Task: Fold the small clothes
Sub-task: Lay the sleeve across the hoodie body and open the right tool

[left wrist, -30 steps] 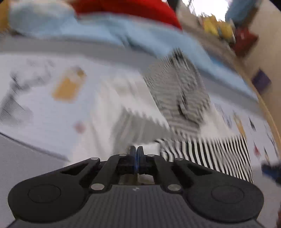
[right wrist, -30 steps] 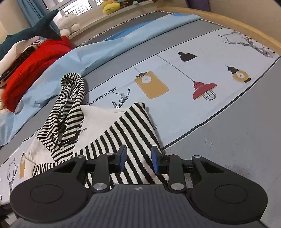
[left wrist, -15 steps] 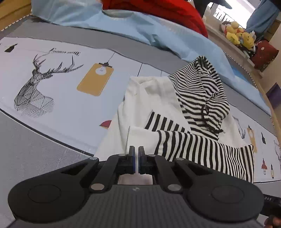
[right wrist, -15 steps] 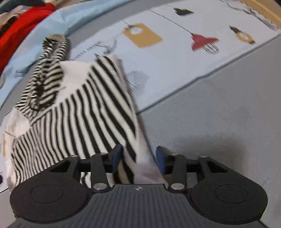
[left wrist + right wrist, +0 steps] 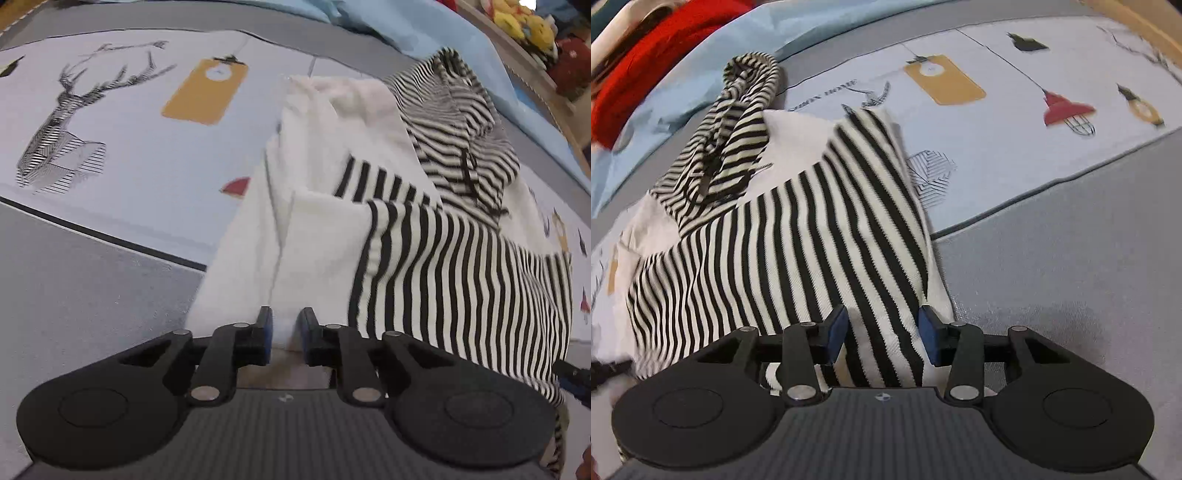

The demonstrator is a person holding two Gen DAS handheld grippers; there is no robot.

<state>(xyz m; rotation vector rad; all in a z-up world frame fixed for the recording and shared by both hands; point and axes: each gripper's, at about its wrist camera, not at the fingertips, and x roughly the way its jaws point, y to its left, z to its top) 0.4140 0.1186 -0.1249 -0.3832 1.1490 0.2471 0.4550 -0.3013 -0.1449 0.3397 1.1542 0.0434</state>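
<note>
A small white hoodie (image 5: 325, 236) with black-and-white striped sleeves and hood lies on the printed bed sheet, its sleeves folded across the body. My left gripper (image 5: 283, 326) is open a little, its jaws astride the white hem edge nearest me. My right gripper (image 5: 882, 326) is open wide, its jaws on either side of the striped hem corner (image 5: 879, 332). The same hoodie fills the right wrist view (image 5: 783, 229), with the striped hood (image 5: 738, 122) at the far end.
The bed sheet (image 5: 110, 147) has deer and lamp prints, with a grey band (image 5: 1071, 258) near me. A light blue blanket (image 5: 701, 66) and a red cloth (image 5: 653, 48) lie beyond the hoodie. Plush toys (image 5: 524, 22) sit at the far right.
My left gripper has opened from shut and moved closer to the white hem. My right gripper has come down over the striped hem corner, jaws wider than before.
</note>
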